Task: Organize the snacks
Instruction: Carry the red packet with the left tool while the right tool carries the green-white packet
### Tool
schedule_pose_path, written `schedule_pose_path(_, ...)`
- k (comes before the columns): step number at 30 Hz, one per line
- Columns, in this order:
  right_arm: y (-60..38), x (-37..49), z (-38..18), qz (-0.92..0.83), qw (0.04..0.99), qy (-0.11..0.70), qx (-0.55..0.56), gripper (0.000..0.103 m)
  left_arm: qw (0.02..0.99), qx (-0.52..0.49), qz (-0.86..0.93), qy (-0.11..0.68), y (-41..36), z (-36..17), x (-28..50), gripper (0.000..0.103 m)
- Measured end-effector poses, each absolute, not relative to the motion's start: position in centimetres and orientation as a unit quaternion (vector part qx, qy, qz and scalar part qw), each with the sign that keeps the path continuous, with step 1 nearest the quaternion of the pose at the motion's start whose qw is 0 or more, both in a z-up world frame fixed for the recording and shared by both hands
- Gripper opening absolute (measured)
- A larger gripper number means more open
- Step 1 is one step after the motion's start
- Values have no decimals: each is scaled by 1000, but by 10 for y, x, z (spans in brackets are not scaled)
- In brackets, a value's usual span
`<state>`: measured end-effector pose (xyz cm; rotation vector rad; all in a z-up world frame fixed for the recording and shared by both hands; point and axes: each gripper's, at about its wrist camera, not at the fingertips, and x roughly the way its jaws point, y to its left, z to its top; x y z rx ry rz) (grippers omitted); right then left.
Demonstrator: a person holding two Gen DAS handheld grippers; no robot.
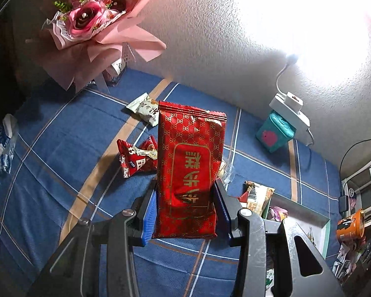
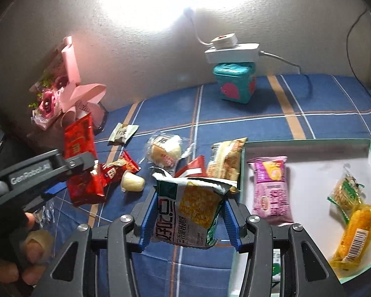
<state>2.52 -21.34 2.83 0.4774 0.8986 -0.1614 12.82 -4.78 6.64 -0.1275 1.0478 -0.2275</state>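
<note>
The left gripper point(image 1: 185, 212) is clamped on a red snack packet point(image 1: 189, 170), held above the blue checked cloth point(image 1: 61, 133). The right gripper point(image 2: 189, 212) grips a corn snack bag point(image 2: 188, 212), just beside the tray point(image 2: 309, 146) where a pink packet point(image 2: 272, 190) and a yellow packet point(image 2: 356, 235) lie.

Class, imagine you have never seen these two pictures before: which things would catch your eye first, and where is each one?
First, the red packet with gold lettering, clamped in the left gripper above the blue plaid cloth. Next, the corn snack bag gripped by the right gripper, just left of the white tray, which already holds a pink packet. Behind, a lamp's glare floods the wall.
</note>
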Motion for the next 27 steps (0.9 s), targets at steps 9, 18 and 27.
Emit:
schedule_pose_path(9, -267, 5, 28, -117, 861, 419, 264, 51, 859, -34, -132, 493, -80, 74, 111, 45)
schedule_pose_path(18, -337, -27, 26, -177, 844, 399, 313, 51, 840, 43, -225, 492, -169, 70, 67, 45)
schedule_pose_path(27, -394, -66, 27, -230, 828, 372, 350, 52, 808, 114, -308, 489, -240, 48, 20, 45)
